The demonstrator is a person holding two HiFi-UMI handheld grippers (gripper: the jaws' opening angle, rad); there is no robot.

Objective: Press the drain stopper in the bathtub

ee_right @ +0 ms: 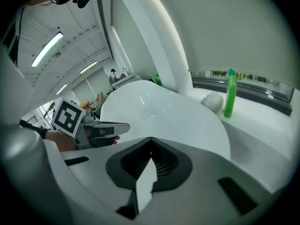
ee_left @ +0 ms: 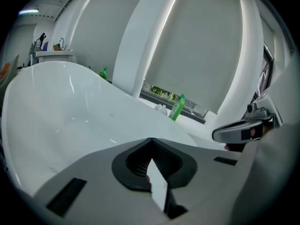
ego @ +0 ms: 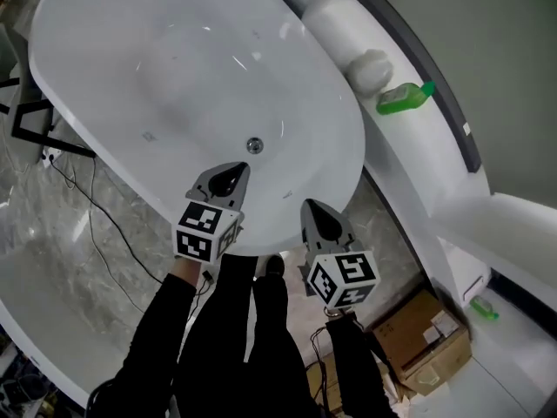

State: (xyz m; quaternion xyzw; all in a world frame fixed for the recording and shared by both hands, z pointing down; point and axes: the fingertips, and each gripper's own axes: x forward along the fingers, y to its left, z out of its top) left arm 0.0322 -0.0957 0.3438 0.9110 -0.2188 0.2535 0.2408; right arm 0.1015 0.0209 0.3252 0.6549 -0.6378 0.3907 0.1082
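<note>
The white oval bathtub [ego: 104, 24] fills the upper left of the head view, and its small round metal drain stopper [ego: 254, 145] sits in the tub floor near the near end. Just short of the stopper, my left gripper [ego: 239, 171] hangs over the near rim, shut and empty. My right gripper [ego: 312, 205] is further right over the rim's edge, also shut on nothing. In the left gripper view the jaws [ee_left: 151, 140] meet above the tub wall [ee_left: 70, 121]. The right gripper view shows its jaws [ee_right: 151, 139] closed, with the left gripper [ee_right: 101, 128] beside them. The stopper shows in neither gripper view.
A green bottle [ego: 403, 97] and a white rounded lump [ego: 369, 70] lie on the window ledge right of the tub. A cardboard box [ego: 426, 338] stands on the floor at lower right. Cables [ego: 104, 233] run over the marble floor; a black stand [ego: 26, 120] is at left.
</note>
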